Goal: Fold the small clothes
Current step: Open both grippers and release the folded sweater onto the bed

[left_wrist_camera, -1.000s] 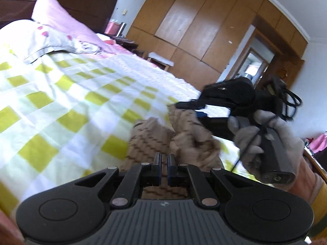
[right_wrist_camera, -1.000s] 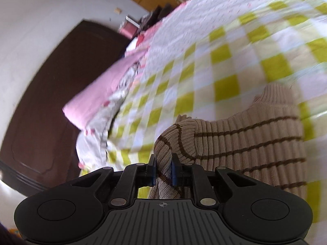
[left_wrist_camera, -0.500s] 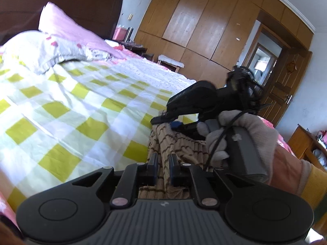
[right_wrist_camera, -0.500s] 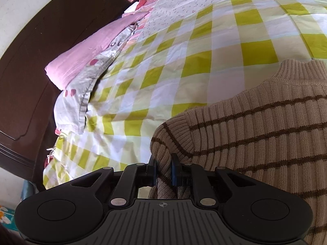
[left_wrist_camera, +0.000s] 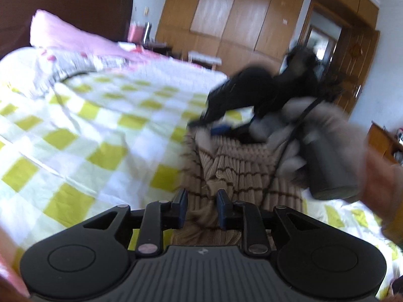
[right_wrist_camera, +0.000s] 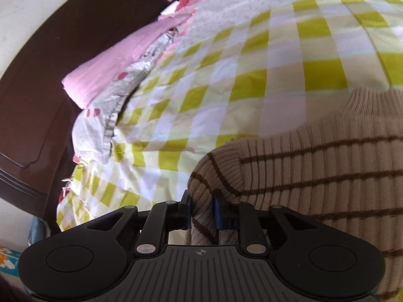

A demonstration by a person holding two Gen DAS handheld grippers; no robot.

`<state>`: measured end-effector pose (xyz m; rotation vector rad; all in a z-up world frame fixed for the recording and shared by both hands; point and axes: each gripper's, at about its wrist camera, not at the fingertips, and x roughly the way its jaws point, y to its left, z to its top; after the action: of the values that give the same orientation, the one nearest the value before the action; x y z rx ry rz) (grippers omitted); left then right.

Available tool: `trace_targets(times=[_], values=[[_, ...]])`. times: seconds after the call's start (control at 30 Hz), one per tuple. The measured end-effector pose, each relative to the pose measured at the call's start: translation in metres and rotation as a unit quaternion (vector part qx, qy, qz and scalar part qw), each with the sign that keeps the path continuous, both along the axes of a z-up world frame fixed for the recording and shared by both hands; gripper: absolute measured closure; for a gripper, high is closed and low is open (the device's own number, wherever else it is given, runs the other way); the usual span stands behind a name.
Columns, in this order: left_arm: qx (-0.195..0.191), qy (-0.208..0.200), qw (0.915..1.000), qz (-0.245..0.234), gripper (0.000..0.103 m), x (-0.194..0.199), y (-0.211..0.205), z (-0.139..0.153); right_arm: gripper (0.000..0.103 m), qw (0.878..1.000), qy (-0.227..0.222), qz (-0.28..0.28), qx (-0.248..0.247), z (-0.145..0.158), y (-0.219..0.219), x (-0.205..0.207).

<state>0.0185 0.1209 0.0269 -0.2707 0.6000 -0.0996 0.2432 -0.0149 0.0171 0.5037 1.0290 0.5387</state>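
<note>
Sweater mid-fold, both grippers pinching knit.

The striped sweater (right_wrist_camera: 314, 176) hung bunched just over the checked bedspread (right_wrist_camera: 226, 75); the right gripper (right_wrist_camera: 202, 210) clamped a fold at six o'clock, the left gripper (left_wrist_camera: 201, 207) had cloth between wider-set fingers. By my reckoning the folding was barely begun: nothing lay flat or squared.

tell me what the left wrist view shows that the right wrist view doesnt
Only the left wrist view shows the wooden wardrobe, the doorway, and the right tool in a gloved hand. Only the right wrist view shows the sweater's ribbed collar lying on the bed. Both show the striped sweater, the checked bedsheet, the pink pillow and the dark headboard.
</note>
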Motion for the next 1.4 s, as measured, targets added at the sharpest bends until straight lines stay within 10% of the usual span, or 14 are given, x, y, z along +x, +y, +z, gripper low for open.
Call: trace_targets(times=[0.3, 0.7, 1.03, 1.4], values=[[0.064, 0.05, 0.9958, 0.042, 0.073, 0.02, 0.004, -0.012, 0.083, 0.996, -0.087, 0.004, -0.038, 0.034, -0.056, -0.054], [0.037, -0.02, 0.9991, 0.001, 0.073, 0.024, -0.004, 0.022, 0.083, 0.988, -0.121, 0.007, -0.093, 0.019, -0.069, -0.086], [0.013, 0.058, 0.9981, 0.018, 0.074, 0.113, -0.003, -0.006, 0.083, 0.98, -0.155, 0.019, -0.127, 0.016, -0.072, -0.116], [0.1, 0.031, 0.993, 0.054, 0.076, 0.134, -0.009, -0.028, 0.086, 0.972, -0.16, 0.037, -0.17, 0.006, -0.066, -0.136]])
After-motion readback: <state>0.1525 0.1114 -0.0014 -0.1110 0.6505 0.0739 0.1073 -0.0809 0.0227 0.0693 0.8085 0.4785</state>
